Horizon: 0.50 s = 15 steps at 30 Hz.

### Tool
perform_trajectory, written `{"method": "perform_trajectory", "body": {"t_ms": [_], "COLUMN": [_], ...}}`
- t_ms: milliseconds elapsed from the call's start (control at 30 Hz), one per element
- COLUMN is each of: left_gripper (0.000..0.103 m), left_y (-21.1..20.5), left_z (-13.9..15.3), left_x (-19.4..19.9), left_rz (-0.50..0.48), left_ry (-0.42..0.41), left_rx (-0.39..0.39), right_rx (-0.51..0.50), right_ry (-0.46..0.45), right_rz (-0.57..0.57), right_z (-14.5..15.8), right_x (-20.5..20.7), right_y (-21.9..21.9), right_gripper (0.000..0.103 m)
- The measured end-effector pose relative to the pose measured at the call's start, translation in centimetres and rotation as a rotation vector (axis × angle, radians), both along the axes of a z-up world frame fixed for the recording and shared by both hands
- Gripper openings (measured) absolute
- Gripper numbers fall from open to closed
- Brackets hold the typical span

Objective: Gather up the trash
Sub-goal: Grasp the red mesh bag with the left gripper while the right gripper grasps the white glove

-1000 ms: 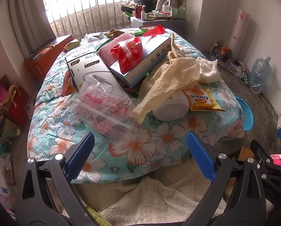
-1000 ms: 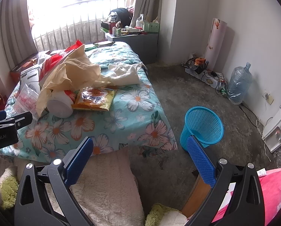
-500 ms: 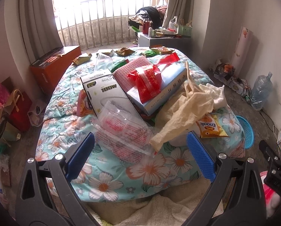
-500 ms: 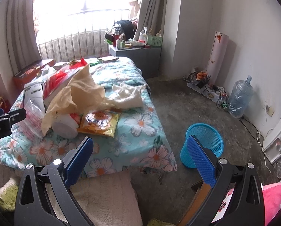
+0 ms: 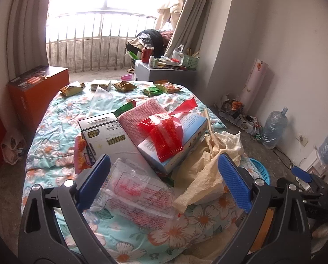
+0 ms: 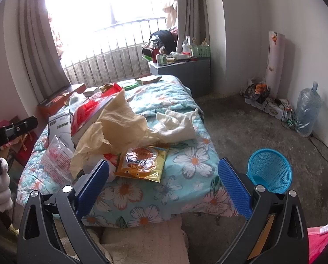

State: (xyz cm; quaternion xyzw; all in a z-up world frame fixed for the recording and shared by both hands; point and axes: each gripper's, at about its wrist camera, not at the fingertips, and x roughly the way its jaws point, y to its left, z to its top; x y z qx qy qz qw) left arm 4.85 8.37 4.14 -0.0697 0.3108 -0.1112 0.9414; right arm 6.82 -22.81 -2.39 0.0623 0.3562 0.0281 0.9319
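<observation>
Trash [image 5: 139, 189] heaped on the bed [image 5: 54, 132], both grippers wide and empty above its near edge.

Left gripper [image 5: 164, 182] hangs over the clear plastic pack, likely its first pick since that lies nearest; right gripper [image 6: 164, 176] faces the yellow snack bag [image 6: 142, 162] (its print too blurred to read), with the blue basket [image 6: 269, 171] on the floor just beside the bed, handy for drops. A white box [image 5: 111, 140] reads "100W"; the red wrapper [image 5: 164, 136] and cream paper [image 6: 111, 123] show nothing legible.
</observation>
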Motion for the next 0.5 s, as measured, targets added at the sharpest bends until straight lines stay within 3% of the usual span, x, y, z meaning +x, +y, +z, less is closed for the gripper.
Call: {"method": "perform_trajectory", "body": {"t_ms": [200, 333, 400, 500], "left_gripper": [0.090, 0.090, 0.087, 0.073], "left_y": [-1.1, -2.0, -2.7, -3.6], "left_z": [0.0, -0.7, -1.6, -3.1], "left_x": [5.3, 10.0, 12.2, 14.2], "left_rz": [-0.042, -0.042, -0.012, -0.003], "left_ry": [0.043, 0.132, 0.171, 0.225], "left_rx": [-0.034, -0.023, 0.033, 0.111], "right_rx": [0.058, 0.088, 0.098, 0.108], "right_ry": [0.042, 0.061, 0.072, 0.085], "right_rz": [0.014, 0.034, 0.043, 0.046], "right_z": [-1.3, -2.0, -2.3, -2.8], "right_x": [1.9, 3.2, 3.8, 4.4], "right_y": [-0.4, -0.2, -0.1, -0.5], "right_gripper": [0.096, 0.096, 0.096, 0.096]}}
